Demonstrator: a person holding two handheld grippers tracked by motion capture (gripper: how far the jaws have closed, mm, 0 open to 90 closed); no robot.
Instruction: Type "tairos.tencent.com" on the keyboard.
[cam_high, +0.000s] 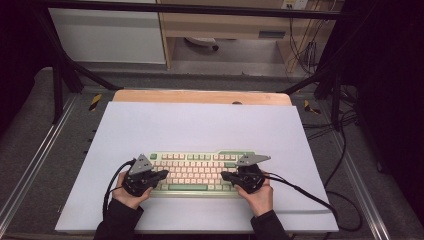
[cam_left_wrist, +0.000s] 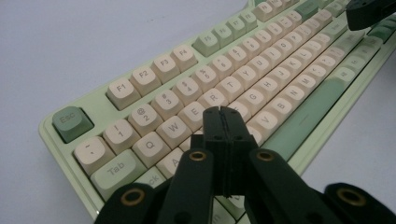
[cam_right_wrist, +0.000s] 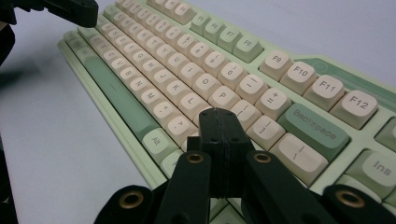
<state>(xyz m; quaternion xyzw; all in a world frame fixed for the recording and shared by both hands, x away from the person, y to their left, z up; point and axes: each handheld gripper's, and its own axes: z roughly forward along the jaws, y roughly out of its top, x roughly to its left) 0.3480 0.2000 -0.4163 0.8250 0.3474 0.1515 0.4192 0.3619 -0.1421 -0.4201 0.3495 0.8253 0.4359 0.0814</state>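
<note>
Honestly, with my left gripper (cam_left_wrist: 223, 112) and right gripper (cam_right_wrist: 219, 114) both pinched together over the keyboard (cam_high: 200, 172) near the table's (cam_high: 200, 125) front edge, each blunt tip could press two keys at once.
</note>
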